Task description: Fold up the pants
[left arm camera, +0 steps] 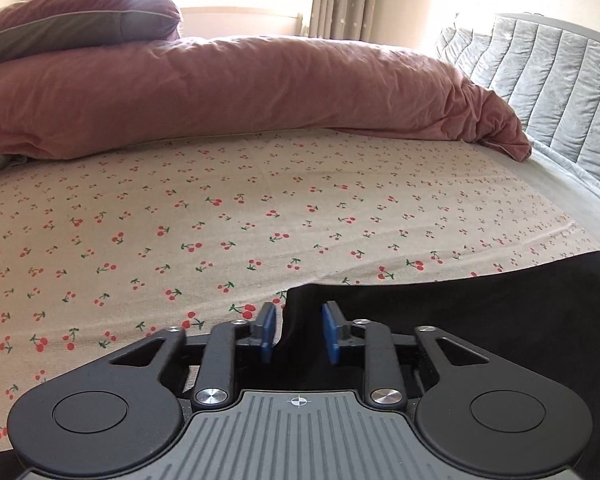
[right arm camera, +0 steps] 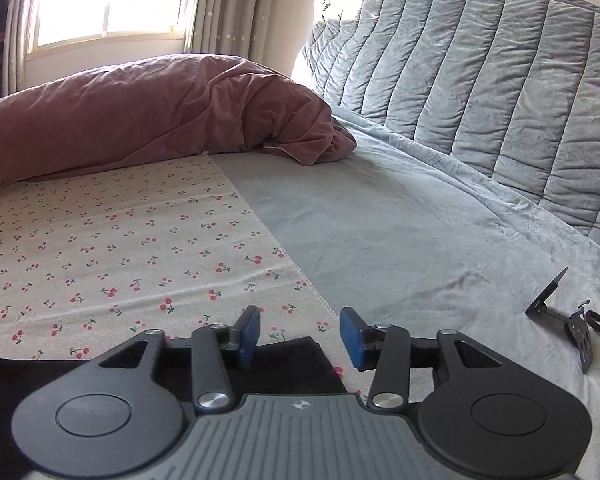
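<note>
Black pants (left arm camera: 480, 312) lie flat on the cherry-print sheet (left arm camera: 260, 208), filling the lower right of the left wrist view. My left gripper (left arm camera: 299, 332) is open, its blue pads astride the pants' left corner edge. In the right wrist view the pants (right arm camera: 268, 364) show as a black corner under and between the fingers. My right gripper (right arm camera: 299, 338) is open, low over that corner, holding nothing.
A rolled pink duvet (left arm camera: 240, 88) lies across the far side of the bed. A grey quilted headboard (right arm camera: 480, 80) stands at right above a grey blanket (right arm camera: 380, 220). A small black metal bracket (right arm camera: 568, 320) lies on the blanket at right.
</note>
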`<state>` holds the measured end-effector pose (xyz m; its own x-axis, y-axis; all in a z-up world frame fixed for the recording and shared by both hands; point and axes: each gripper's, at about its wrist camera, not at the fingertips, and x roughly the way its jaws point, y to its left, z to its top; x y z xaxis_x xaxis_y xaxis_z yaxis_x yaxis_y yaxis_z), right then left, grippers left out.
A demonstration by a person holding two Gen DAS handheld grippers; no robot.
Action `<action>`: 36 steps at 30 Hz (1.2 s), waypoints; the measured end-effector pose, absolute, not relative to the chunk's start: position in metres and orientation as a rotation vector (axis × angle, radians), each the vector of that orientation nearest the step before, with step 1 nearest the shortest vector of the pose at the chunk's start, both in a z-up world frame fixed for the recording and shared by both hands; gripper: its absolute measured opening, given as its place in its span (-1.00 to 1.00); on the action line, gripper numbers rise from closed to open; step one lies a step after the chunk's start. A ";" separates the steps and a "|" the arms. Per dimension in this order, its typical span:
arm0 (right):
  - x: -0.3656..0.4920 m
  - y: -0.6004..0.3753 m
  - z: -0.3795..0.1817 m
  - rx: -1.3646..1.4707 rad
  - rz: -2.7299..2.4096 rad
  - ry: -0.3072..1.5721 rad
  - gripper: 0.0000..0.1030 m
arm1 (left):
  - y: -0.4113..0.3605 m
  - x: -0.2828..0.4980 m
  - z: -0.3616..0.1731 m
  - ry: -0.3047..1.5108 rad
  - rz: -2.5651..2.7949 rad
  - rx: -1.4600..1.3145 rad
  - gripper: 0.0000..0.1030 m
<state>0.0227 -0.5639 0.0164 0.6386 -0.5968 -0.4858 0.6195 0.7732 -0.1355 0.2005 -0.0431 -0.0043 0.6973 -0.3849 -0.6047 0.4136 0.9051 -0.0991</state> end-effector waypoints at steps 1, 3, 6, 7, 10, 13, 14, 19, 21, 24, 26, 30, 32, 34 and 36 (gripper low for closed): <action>0.022 -0.559 0.019 0.056 -0.674 0.536 -0.05 | -0.037 0.195 -0.001 0.655 -0.427 0.048 0.13; 0.023 -0.546 0.023 0.056 -0.649 0.547 -0.03 | -0.026 0.185 0.004 0.654 -0.400 0.051 0.20; 0.026 -0.519 0.030 0.048 -0.595 0.564 0.09 | -0.003 0.171 0.009 0.697 -0.345 0.044 0.20; 0.027 -0.510 0.032 0.049 -0.573 0.569 0.17 | 0.007 0.165 0.011 0.706 -0.331 0.040 0.23; 0.029 -0.481 0.036 0.061 -0.491 0.596 0.22 | 0.033 0.147 0.017 0.722 -0.282 0.035 0.36; 0.029 -0.448 0.038 0.066 -0.406 0.617 0.35 | 0.060 0.128 0.020 0.748 -0.222 0.025 0.46; 0.030 -0.435 0.039 0.065 -0.378 0.626 0.37 | 0.070 0.122 0.020 0.757 -0.201 0.023 0.48; 0.026 -0.375 0.038 0.084 -0.237 0.662 0.48 | 0.119 0.095 0.020 0.805 -0.121 -0.009 0.54; 0.023 -0.351 0.037 0.096 -0.177 0.664 0.55 | 0.141 0.083 0.022 0.811 -0.102 -0.042 0.57; 0.019 -0.318 0.033 0.091 -0.099 0.677 0.59 | 0.167 0.068 0.026 0.801 -0.093 -0.076 0.62; 0.016 -0.298 0.029 0.079 -0.049 0.672 0.63 | 0.180 0.059 0.028 0.793 -0.083 -0.090 0.71; 0.012 -0.270 0.016 0.071 0.043 0.712 0.66 | 0.200 0.039 0.026 0.793 -0.073 -0.099 0.72; 0.012 -0.258 0.011 0.055 0.075 0.728 0.66 | 0.207 0.030 0.026 0.792 -0.080 -0.108 0.72; 0.010 -0.244 0.006 0.033 0.109 0.736 0.66 | 0.214 0.023 0.026 0.786 -0.083 -0.121 0.72; 0.008 -0.232 0.003 0.008 0.147 0.744 0.66 | 0.220 0.020 0.026 0.796 -0.074 -0.137 0.72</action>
